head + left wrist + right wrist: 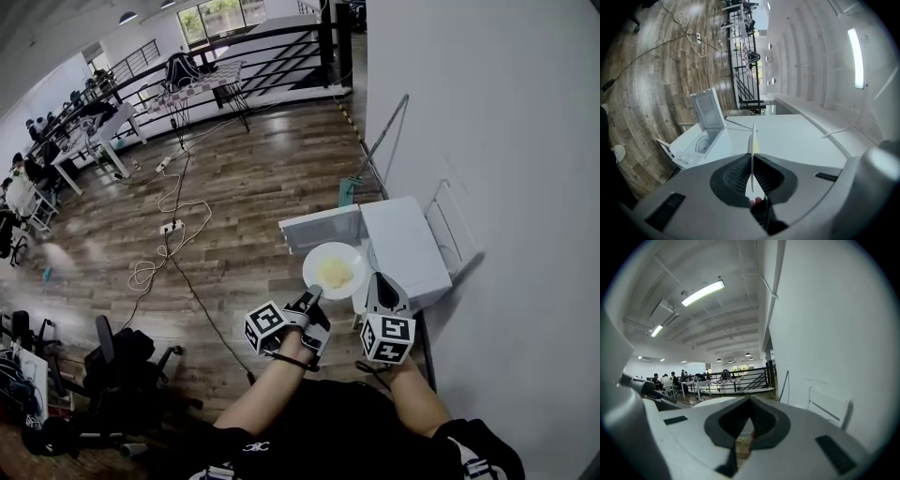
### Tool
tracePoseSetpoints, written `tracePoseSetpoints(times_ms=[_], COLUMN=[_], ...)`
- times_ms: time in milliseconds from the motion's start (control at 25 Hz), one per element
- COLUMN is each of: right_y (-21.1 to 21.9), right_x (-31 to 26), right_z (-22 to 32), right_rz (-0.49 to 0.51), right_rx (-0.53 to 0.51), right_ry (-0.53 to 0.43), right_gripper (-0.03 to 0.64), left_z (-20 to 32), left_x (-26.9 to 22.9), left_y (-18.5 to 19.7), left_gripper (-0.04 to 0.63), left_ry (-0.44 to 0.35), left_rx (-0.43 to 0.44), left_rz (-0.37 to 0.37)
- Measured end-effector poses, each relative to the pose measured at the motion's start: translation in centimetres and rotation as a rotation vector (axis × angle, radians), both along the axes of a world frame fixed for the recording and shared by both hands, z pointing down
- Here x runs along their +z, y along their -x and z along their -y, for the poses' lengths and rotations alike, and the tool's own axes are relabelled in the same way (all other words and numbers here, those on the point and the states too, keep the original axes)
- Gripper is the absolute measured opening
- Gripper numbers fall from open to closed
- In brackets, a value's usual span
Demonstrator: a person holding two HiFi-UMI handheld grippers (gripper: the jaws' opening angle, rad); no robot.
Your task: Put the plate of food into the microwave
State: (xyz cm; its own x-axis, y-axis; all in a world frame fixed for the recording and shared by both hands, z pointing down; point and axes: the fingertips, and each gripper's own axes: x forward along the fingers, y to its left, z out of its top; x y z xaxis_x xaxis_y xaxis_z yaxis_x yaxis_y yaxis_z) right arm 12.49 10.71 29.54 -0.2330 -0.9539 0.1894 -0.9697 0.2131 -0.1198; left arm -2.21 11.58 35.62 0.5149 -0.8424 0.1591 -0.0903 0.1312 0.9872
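Note:
A white plate with yellow food on it hangs just in front of the white microwave, beside its open door. My left gripper is shut on the plate's near rim. In the left gripper view the plate shows edge-on, pinched between the dark pads, with the microwave and its door beyond. My right gripper is shut and holds nothing, close to the microwave's front corner. In the right gripper view its jaws meet at the tips.
The microwave stands low against a white wall, with a white rack beside it. A mop leans on the wall. Cables and a power strip lie on the wooden floor. An office chair stands at the left, and a railing and desks stand far off.

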Motion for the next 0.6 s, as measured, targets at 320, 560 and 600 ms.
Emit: tracePoseSetpoints(times_ms=[320, 560, 600], right_y=[-0.3, 0.0, 0.2], right_x=[0.2, 0.3, 0.5], right_z=[1.4, 4.2, 4.9], right_rz=[0.004, 0.007, 0.004], right_rx=[-0.007, 0.018, 0.023], right_ry=[-0.006, -0.028, -0.028], right_gripper=[0.006, 0.006, 0.006], left_z=[1.8, 4.8, 5.7], left_x=[0.2, 0.3, 0.6], left_y=[0.1, -0.7, -0.6], left_gripper=[0.015, 0.015, 0.015], left_ry=[0.002, -0.018, -0.016], left_rx=[-0.004, 0.048, 0.056], left_rz=[0.021, 0.012, 0.009])
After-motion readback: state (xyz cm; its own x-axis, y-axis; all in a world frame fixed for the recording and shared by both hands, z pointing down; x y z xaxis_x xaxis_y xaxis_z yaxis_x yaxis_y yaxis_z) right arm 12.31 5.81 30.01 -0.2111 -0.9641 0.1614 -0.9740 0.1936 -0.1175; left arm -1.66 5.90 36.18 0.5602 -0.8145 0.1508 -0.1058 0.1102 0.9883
